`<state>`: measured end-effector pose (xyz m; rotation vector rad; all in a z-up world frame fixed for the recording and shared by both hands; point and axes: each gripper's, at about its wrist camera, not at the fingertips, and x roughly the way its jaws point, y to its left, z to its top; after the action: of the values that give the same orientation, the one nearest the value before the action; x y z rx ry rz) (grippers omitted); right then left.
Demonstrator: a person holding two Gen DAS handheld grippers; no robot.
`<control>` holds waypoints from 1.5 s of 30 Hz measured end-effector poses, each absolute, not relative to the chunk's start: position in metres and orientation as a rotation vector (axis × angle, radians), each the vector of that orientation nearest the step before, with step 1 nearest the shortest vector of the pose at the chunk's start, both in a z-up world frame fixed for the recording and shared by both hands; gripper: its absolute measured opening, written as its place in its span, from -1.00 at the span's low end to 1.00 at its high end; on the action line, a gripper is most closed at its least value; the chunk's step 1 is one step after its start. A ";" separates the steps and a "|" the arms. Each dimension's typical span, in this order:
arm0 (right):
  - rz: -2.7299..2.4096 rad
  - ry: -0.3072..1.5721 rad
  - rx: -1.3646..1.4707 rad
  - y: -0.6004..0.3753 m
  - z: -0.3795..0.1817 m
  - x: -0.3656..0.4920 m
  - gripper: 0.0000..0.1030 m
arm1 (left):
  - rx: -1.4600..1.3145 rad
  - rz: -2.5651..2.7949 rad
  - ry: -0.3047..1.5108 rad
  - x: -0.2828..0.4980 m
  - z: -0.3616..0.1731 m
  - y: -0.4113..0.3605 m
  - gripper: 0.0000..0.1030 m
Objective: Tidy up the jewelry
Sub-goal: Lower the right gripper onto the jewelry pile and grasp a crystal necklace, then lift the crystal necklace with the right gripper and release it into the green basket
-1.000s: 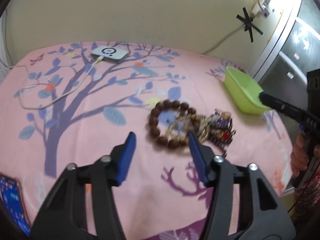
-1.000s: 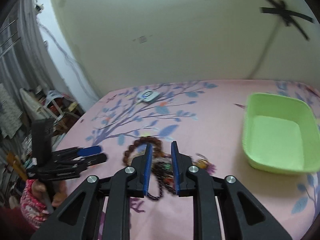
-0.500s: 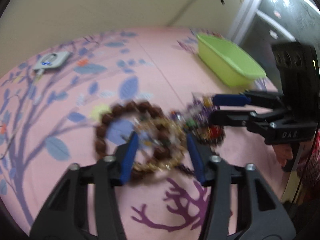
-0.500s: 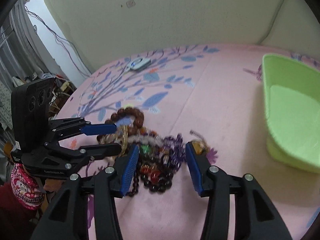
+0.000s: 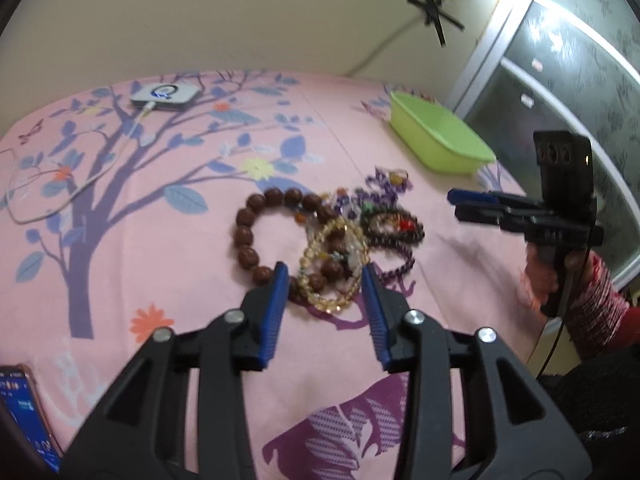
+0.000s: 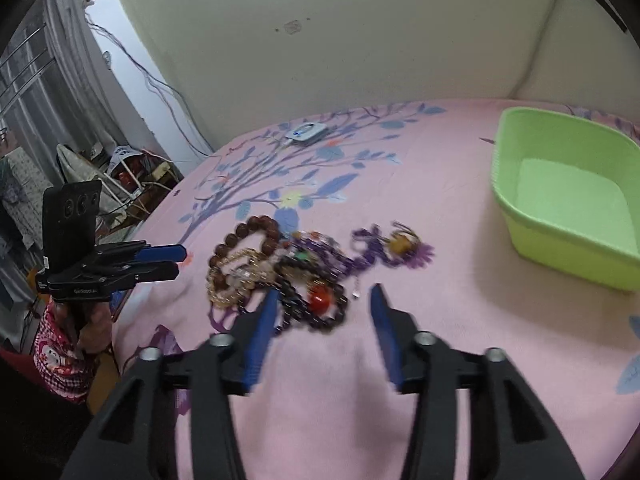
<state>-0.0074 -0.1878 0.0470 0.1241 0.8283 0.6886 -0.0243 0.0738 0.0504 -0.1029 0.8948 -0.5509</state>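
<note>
A tangle of bead bracelets lies on the pink floral sheet (image 5: 120,280): a big brown wooden one (image 5: 256,236) (image 6: 256,226), a yellow crystal one (image 5: 320,248), a dark one with a red bead (image 5: 396,226) (image 6: 320,300), and a purple strand with an amber piece (image 5: 384,182) (image 6: 404,242). My left gripper (image 5: 323,276) (image 6: 176,260) hovers at the yellow bracelet's near edge, jaws opening, pads not pressing it. My right gripper (image 6: 324,292) (image 5: 456,202) is opening over the dark bracelet without gripping. The green basket (image 5: 432,152) (image 6: 560,256) stands empty.
A white device (image 5: 165,96) (image 6: 306,132) with a looping cable (image 5: 48,204) sits at the far side of the sheet. A lit phone (image 5: 20,412) lies at the near left edge. Glass doors (image 5: 560,80) stand behind the basket; household clutter (image 6: 120,168) lies beyond the bed's left edge.
The right gripper's jaws went from shut to wide apart over the pile. The left gripper pushed in toward the bracelets, narrowed, then drew back a little and widened. The jewelry stays on the sheet.
</note>
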 end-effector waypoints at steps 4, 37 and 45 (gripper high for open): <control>0.751 0.805 0.014 -0.152 0.051 -0.009 -0.46 | -0.127 -0.536 0.894 -0.026 0.050 0.075 -0.30; 0.824 0.938 0.057 -0.097 0.019 0.005 -1.00 | -0.137 -0.589 0.872 -0.042 0.045 0.082 -0.30; 0.797 0.785 0.141 -0.138 0.090 -0.013 -1.00 | 0.008 -0.649 0.781 -0.047 0.068 0.039 0.25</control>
<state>-0.0127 -0.1376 0.0900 0.1410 0.7847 0.7974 -0.0475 0.0392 0.0681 0.0076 0.7806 -0.6489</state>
